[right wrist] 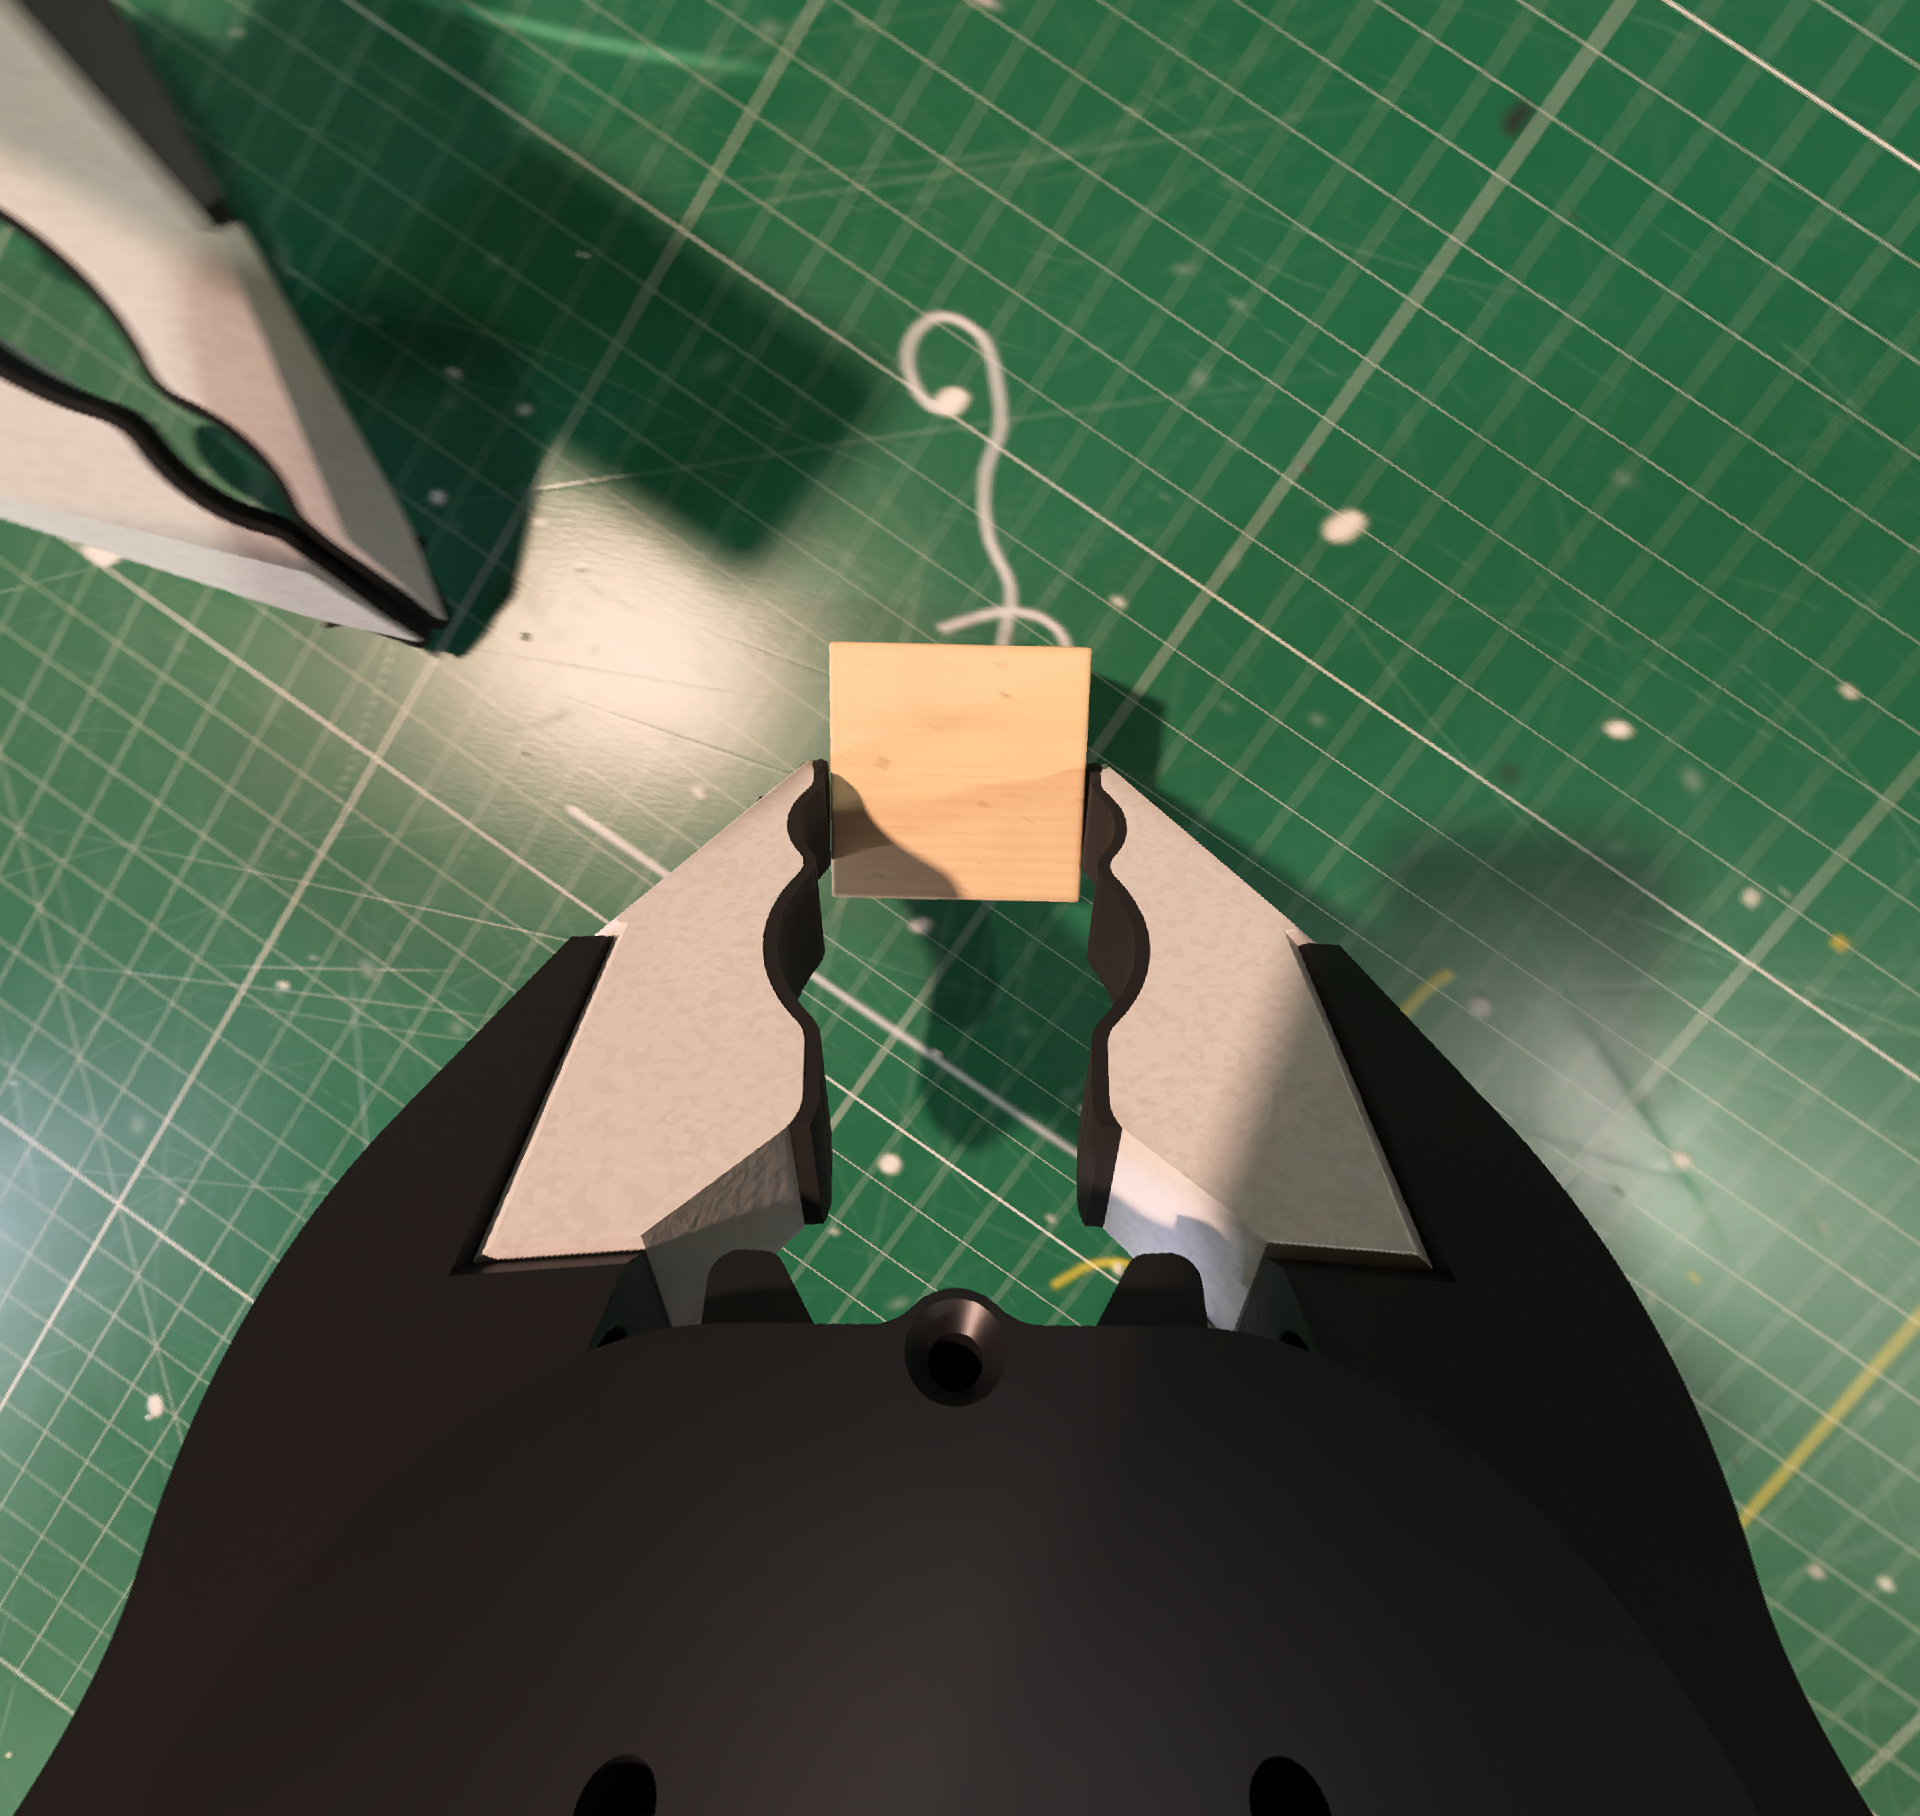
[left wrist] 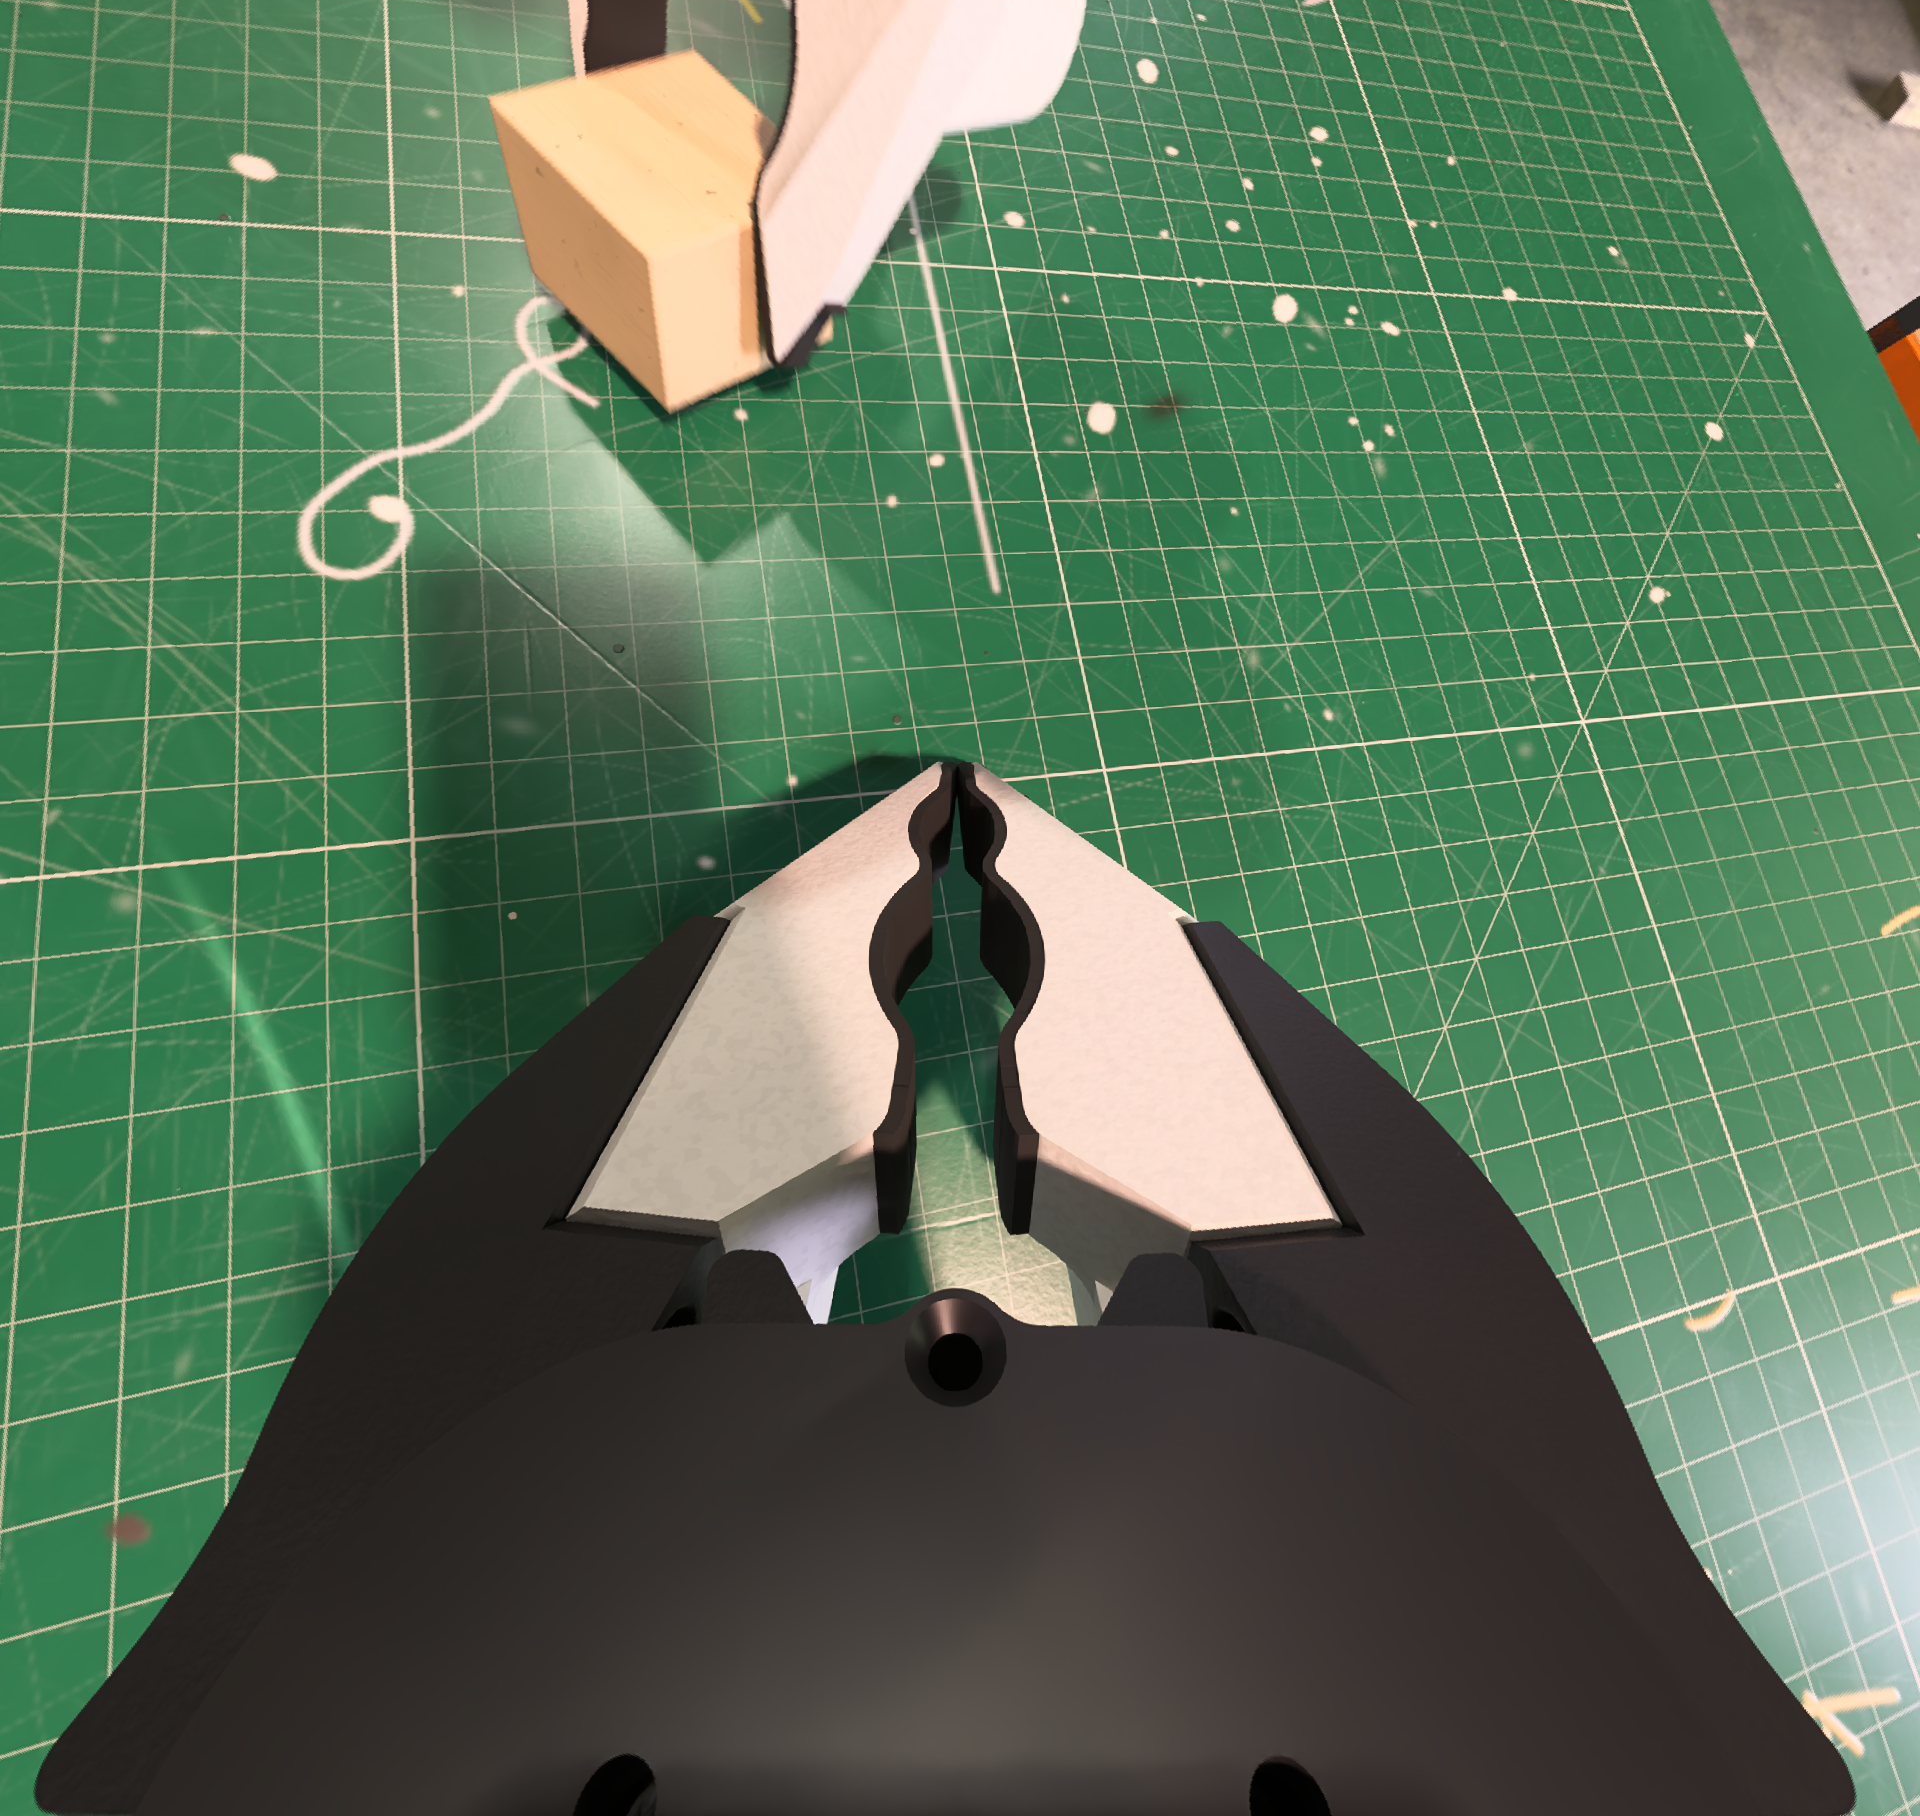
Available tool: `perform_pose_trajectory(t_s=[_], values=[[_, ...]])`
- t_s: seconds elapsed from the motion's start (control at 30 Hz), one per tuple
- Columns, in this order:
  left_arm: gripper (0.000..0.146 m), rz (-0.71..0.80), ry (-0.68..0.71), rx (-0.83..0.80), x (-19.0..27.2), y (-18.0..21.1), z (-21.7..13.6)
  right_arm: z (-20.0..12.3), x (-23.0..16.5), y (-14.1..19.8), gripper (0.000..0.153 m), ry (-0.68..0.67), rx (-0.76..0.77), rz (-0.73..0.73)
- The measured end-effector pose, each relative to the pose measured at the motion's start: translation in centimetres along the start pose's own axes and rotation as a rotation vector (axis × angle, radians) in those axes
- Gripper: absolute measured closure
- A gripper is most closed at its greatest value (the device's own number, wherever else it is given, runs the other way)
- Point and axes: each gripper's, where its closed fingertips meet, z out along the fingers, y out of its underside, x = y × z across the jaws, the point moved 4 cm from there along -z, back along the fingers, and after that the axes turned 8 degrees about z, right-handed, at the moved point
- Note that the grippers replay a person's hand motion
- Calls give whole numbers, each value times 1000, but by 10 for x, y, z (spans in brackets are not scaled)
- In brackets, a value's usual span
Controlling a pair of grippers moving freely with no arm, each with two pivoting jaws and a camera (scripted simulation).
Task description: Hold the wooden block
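The wooden block [right wrist: 961, 758] is a pale cube held between the tips of my right gripper [right wrist: 956, 790], which is shut on its two side faces. In the left wrist view the block [left wrist: 623, 228] shows at the upper left with a white finger [left wrist: 862, 145] of the right gripper against its right face; its shadow falls apart from it, so it seems slightly above the green mat [left wrist: 1351, 727]. My left gripper [left wrist: 954, 771] is shut and empty, well short of the block. It also shows at the upper left of the right wrist view [right wrist: 260, 478].
A white curled thread mark [left wrist: 358, 530] and pale specks lie on the cutting mat [right wrist: 1455, 416]. The mat's right edge [left wrist: 1766, 125] borders grey floor, with an orange object [left wrist: 1899, 353] and a small pale piece [left wrist: 1903, 99] beyond it.
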Motion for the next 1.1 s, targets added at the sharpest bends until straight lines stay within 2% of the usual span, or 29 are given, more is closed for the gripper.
perform_pose_trajectory(t_s=[0.1,0.17,0.23,0.37,0.43,0.53,0.57,0.63,0.77,0.83,0.9,0.97,1.1], values=[[146,-1,1,0,0,0,0,6,-29,-1,104,-85,-14,-74],[146,-1,1,1,0,0,0,7,-39,0,104,-73,-34,-132],[146,-1,0,1,0,0,0,6,-35,-2,104,-85,-38,-118],[146,1,-2,0,0,0,0,5,-2,-9,104,-7,-17,5],[146,2,-3,0,0,0,0,8,-10,-13,104,-17,-2,-21],[146,2,-3,0,0,0,0,14,-42,-13,104,-119,-17,-105],[146,2,-2,0,0,0,0,14,-46,-12,104,-103,-31,-140],[146,2,-3,0,0,0,0,13,-43,-12,104,-86,-51,-139],[146,2,-4,1,0,-1,1,13,-10,-23,104,5,-28,0],[146,1,-4,1,0,0,1,17,-20,-27,104,-9,-13,-27],[146,0,-2,1,0,0,0,22,-44,-27,104,-88,-19,-96],[146,-1,-2,2,0,0,0,22,-53,-26,104,-85,-49,-156],[146,-1,-2,2,0,0,0,20,-25,-33,104,-3,-54,-57]])
